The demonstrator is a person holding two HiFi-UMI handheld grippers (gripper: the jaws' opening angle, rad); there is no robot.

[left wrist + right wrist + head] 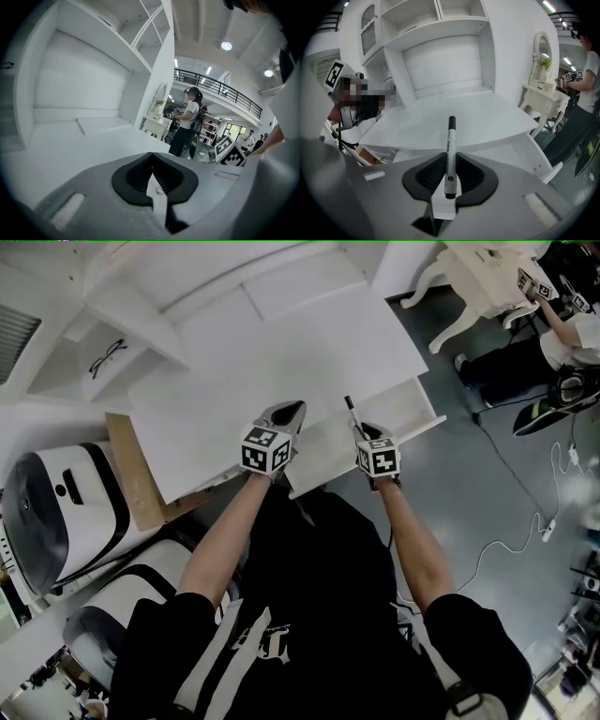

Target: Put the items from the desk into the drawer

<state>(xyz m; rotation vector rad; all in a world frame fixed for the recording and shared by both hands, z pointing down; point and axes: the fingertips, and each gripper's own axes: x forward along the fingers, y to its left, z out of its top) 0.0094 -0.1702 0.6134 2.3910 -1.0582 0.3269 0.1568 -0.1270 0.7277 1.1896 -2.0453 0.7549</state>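
Left gripper [152, 171] is pinched shut with nothing in it. It sits over the front edge of the desk [281, 343], just beside my right one. Right gripper [450, 173] is clamped narrow on the marker [451, 150], which sticks out past the tips with its black cap pointing towards the desk. From the head view the marker [352, 414] hangs right above the open drawer [412, 399], which is pulled out under the desk's right front corner.

For room: ahead of the left gripper [291, 409] there's flat white desktop up to the back panel, with the shelf uprights boxing it in on the left. Right of the drawer it's grey floor with a white cable [511, 540] trailing across it. A brown board [131, 474] leans at the desk's left end, next to two rounded white machines [66, 512].

Hard to see: my right gripper [367, 432] and the desktop cover a good part of the drawer, so I can't tell what's in it. In the right gripper view only the drawer's [525, 154] right side shows. There's a pair of glasses [108, 358] in a shelf compartment at the left, small and dim. The lower half of each gripper view is just the gripper's own grey body.
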